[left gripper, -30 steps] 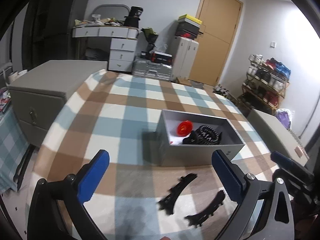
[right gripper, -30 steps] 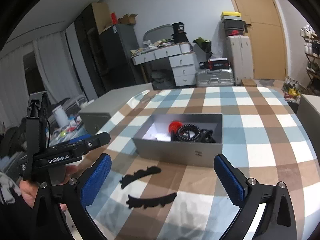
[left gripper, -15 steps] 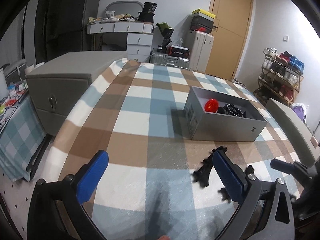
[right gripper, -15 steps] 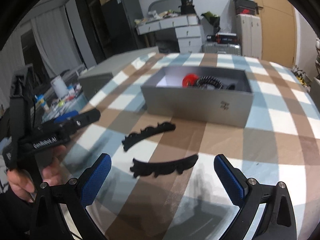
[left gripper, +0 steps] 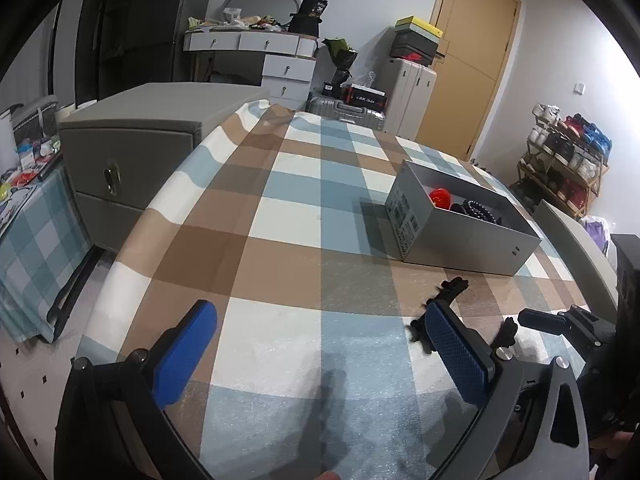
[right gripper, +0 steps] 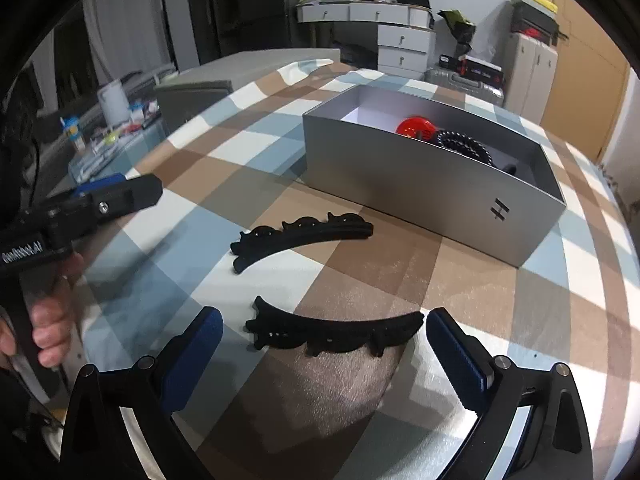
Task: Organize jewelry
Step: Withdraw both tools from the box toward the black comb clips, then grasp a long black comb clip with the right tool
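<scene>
Partly hidden hair clip (left gripper: 448, 300) behind left claw (left gripper: 320, 344) finger

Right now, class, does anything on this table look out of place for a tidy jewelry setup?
Yes. Two black curved hair clips lie loose on the checked tablecloth, outside the grey box that already holds a red piece and a black beaded band.

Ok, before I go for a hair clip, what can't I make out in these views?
- Left wrist view: both black clips mostly hidden behind the left tool finger.
- Grey box: near wall hides the floor; the dark items right of the red piece are unidentifiable.
- Right tool: contact with the nearer clip unclear.
</scene>
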`<action>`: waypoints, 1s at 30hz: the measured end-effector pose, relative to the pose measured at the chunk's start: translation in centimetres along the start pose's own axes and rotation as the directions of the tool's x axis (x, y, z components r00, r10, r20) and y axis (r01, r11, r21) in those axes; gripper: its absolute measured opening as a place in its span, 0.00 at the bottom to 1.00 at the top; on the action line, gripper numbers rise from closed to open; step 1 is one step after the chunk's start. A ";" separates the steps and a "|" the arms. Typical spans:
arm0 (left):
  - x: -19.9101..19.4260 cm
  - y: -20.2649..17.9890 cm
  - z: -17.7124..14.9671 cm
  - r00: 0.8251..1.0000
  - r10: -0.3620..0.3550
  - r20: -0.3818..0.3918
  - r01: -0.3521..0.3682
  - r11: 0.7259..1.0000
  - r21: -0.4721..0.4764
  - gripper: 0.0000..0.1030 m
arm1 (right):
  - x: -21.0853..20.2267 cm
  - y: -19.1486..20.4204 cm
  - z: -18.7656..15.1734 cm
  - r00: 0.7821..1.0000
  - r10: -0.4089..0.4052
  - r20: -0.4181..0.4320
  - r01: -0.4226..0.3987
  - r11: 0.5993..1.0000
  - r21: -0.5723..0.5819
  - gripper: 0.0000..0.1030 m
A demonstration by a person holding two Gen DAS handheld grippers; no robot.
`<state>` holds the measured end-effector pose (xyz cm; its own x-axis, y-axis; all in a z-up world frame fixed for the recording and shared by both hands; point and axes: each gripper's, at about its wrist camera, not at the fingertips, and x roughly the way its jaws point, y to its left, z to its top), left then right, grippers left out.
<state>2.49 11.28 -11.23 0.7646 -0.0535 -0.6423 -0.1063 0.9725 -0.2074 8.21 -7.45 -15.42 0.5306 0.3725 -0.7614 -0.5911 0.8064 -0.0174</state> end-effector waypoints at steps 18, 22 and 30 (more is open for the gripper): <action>0.0 -0.2 0.0 1.000 -0.018 -0.010 0.018 1.000 0.010 0.99 | 0.4 0.0 -0.2 0.999 -0.043 -0.011 0.043 0.999 -0.029 0.91; 0.0 -0.6 0.0 1.000 -0.021 -0.012 0.022 0.999 0.029 0.99 | -0.2 -0.4 -0.4 0.999 -0.034 0.008 0.034 0.999 -0.008 0.88; 0.5 -1.3 -0.1 0.999 -0.022 -0.033 0.024 0.998 0.050 0.99 | -0.7 -1.1 -0.6 1.000 -0.010 0.024 0.010 1.000 0.023 0.88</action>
<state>2.93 10.03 -11.29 0.7454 -0.0823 -0.6616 -0.0564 0.9810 -0.1856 8.11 -8.92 -15.26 0.5509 0.3750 -0.7456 -0.5716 0.8205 -0.0097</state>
